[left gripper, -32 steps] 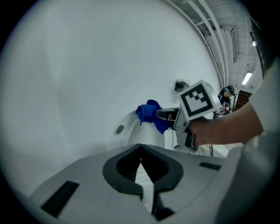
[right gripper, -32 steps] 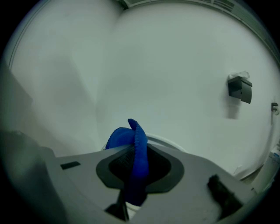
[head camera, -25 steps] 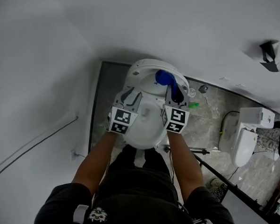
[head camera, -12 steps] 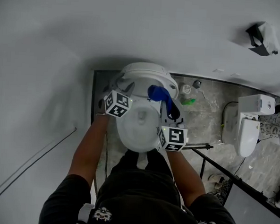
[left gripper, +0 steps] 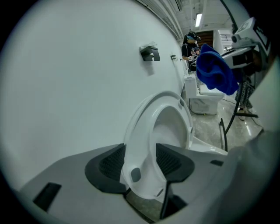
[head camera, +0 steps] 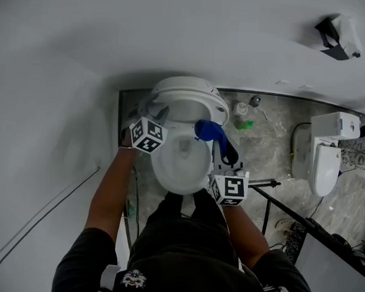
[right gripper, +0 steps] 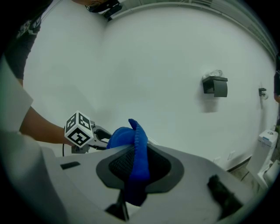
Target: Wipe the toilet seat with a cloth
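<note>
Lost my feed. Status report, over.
Left gripper just opened, raised toilet seat between its jaws. Right gripper shut on blue cloth. No obstruction seen.

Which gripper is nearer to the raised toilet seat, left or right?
Left. The left gripper has just opened its jaws, with the rim of the raised seat between them; the right gripper, shut on the blue cloth, is apart from it.

a mock bathroom bay inside a larger hall
a white toilet (head camera: 181, 173) stood against a plain white wall (head camera: 177, 31) with a paper holder (head camera: 337, 31); a second toilet (head camera: 325, 160) sat nearby on marble-look flooring (head camera: 269, 147), and ceiling strip lights (left gripper: 199, 19) ran beyond.
</note>
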{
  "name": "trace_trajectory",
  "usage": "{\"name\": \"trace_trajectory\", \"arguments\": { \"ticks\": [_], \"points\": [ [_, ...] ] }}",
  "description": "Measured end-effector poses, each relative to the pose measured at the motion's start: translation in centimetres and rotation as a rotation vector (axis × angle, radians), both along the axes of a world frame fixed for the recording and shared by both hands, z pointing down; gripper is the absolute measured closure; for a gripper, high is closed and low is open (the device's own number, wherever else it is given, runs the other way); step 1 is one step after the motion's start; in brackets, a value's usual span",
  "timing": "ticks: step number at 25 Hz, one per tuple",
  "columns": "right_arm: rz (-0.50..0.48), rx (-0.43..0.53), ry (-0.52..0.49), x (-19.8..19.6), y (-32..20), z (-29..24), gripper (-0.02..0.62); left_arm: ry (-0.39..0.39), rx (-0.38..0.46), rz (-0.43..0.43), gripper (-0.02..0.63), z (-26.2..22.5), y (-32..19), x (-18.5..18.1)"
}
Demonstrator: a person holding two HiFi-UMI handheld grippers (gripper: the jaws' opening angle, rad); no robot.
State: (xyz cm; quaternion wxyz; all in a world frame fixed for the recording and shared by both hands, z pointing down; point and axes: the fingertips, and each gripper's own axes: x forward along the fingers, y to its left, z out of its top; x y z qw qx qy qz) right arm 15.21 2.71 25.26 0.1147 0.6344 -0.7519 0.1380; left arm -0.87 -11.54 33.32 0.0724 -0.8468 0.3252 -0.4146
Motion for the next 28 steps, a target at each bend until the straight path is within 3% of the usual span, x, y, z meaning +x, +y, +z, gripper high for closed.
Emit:
{"name": "trace_trajectory", "arguments": {
  "ticks": [5, 12, 17, 20, 22, 28],
  "points": [
    [-0.017, 0.048, -0.017, 0.0, -0.2, -2.1, 0.531, 0.058, -0.031, 0.005, 0.374, -0.8, 3.3, -0.6],
    [-0.061, 0.131, -0.036, -0.7, -0.4, -5.3, 0.531, 0.107, -0.107, 0.114, 0.373, -1.2, 9.5, -1.9],
    [-0.095, 0.140, -0.053, -1.6, -0.4, -6.1, 0.531, 0.123, -0.255, 0.187, 0.373, -0.7, 15.1, -2.9],
    [-0.118, 0.129, -0.053, -2.2, 0.0, -5.8, 0.531, 0.061, -0.390, 0.324, 0.373, 2.0, 21.7, -2.1],
    [-0.131, 0.122, -0.053, -2.6, 0.3, -5.5, 0.531, 0.039, -0.461, 0.365, 0.373, 4.0, 25.8, -1.5],
    [-0.162, 0.074, -0.055, -3.5, 1.6, -4.4, 0.531, 0.090, -0.580, 0.228, 0.372, 7.1, 30.8, -2.0]
  ]
}}
